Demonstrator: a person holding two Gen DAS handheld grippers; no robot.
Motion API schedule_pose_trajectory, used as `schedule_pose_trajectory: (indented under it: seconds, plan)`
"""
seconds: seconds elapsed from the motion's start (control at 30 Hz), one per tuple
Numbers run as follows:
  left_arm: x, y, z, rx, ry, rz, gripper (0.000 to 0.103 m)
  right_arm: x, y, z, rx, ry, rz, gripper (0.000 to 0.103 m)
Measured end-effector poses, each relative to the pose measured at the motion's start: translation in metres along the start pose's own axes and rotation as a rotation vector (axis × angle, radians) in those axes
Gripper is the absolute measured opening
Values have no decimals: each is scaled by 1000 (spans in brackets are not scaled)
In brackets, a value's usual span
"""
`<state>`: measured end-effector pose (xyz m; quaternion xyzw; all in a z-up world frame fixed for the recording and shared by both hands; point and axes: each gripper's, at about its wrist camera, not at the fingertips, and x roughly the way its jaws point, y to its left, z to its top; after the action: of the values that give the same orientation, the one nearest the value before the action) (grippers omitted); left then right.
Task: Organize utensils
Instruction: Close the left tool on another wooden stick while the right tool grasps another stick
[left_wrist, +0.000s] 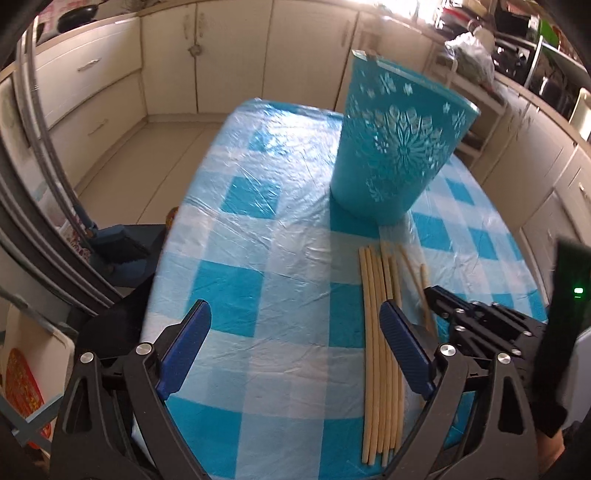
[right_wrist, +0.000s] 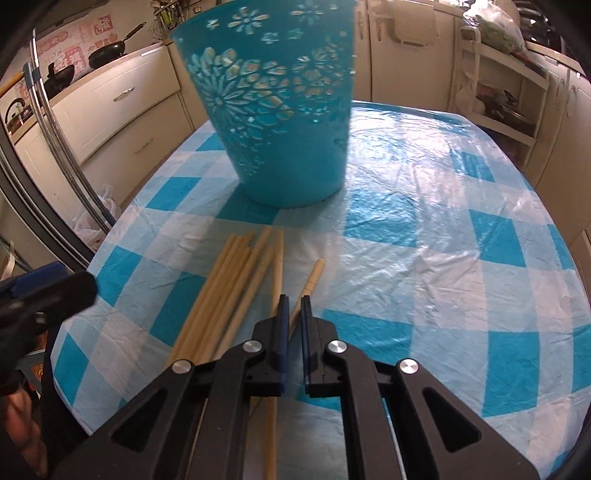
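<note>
Several pale wooden chopsticks lie in a loose bundle on the blue-and-white checked tablecloth, also in the right wrist view. A teal cut-out flower-pattern bucket stands upright just beyond them, seen large in the right wrist view. My left gripper is open and empty, left of the bundle, its right finger over the chopsticks. My right gripper is nearly closed on one chopstick at the right of the bundle, low over the table; it shows in the left wrist view.
The table is covered with crinkled plastic cloth. Cream kitchen cabinets surround it. Pans sit on the counter at the left. A shelf unit with bags stands at the back right.
</note>
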<state>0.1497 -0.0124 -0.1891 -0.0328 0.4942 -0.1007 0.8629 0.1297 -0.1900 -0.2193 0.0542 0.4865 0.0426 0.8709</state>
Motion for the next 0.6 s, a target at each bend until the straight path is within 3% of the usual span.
schedule_pose_trajectory:
  seconds: [0.07,0.13,0.2,0.3,0.4,0.6]
  plan:
    - [15,-6,3,9,30,10,89,-1,-2,-2,-6,15,37,7]
    - [26,-10,5,13,48,15,89,-3,1,-2,-53,12,4,7]
    - [36,-14,8,25,60,31,89,-2,-6,0,-18,12,-24,8]
    - [47,-20,10,42,75,52,89,-10,-9,-1,4,-6,8,8]
    - [53,-22,11,47,87,62,89,-20,1,-6,-50,-38,34,8]
    - [61,-26,14,66,102,75,88,-2,6,-9,-118,-4,29,7]
